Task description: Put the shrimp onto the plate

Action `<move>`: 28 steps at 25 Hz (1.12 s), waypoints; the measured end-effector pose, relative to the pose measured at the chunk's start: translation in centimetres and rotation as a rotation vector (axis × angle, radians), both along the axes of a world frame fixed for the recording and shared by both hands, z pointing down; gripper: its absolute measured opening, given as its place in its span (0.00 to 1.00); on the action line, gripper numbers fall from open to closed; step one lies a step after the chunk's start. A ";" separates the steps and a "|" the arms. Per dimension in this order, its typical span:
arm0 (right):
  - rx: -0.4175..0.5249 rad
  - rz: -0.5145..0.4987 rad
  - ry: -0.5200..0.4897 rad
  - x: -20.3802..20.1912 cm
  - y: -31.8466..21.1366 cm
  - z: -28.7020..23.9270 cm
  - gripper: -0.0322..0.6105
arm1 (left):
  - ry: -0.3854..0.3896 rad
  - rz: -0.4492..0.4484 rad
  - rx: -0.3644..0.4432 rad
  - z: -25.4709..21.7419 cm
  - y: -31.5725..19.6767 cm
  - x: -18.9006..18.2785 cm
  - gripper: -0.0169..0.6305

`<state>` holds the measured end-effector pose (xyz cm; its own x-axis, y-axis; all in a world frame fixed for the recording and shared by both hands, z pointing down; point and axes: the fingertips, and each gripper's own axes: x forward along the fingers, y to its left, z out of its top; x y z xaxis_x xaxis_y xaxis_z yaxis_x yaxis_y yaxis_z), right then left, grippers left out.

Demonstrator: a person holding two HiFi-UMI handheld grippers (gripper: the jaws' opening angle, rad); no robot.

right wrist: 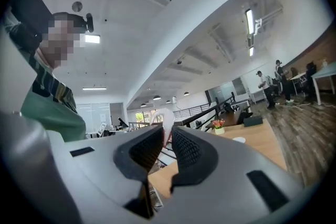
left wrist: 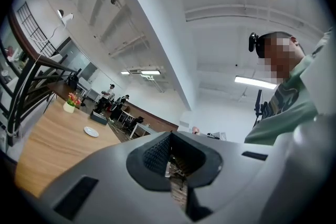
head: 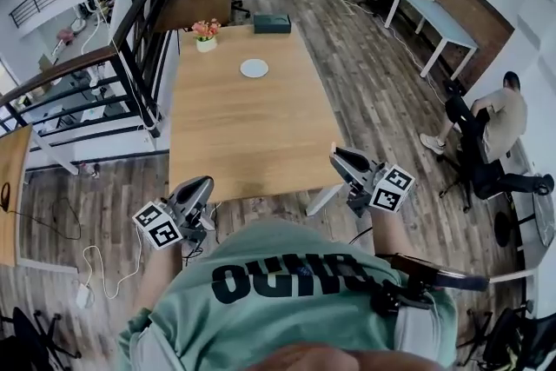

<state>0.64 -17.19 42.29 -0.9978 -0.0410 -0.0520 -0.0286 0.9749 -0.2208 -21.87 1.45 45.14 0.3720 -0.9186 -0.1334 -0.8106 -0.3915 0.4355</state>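
A small white plate [head: 254, 68] lies on the far half of the long wooden table [head: 243, 135]; it also shows as the plate [left wrist: 91, 131] in the left gripper view and the plate [right wrist: 239, 139] in the right gripper view. My right gripper [right wrist: 167, 131] is shut on a pale pink shrimp [right wrist: 164, 122] that sticks up between its pads. In the head view the right gripper [head: 347, 169] hovers at the table's near right corner, the shrimp hidden. My left gripper [head: 187, 204] hangs off the near left corner. The left gripper [left wrist: 169, 136] has its tips together with nothing held.
A pot of flowers [head: 206, 35] and a dark box [head: 272, 23] stand at the table's far end. A black railing [head: 139, 39] runs along the left side. A person [head: 495, 126] sits at the right, and more tables and people are at the back.
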 end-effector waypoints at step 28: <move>-0.021 -0.125 0.067 -18.8 -15.8 2.1 0.14 | 0.038 -0.121 -0.056 3.2 -12.3 -16.0 0.03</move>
<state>-18.15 -33.03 44.35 -0.9964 0.0835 0.0148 0.0774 0.9669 -0.2432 -37.88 -10.82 48.36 0.2533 -0.9630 -0.0925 -0.8330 -0.2657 0.4853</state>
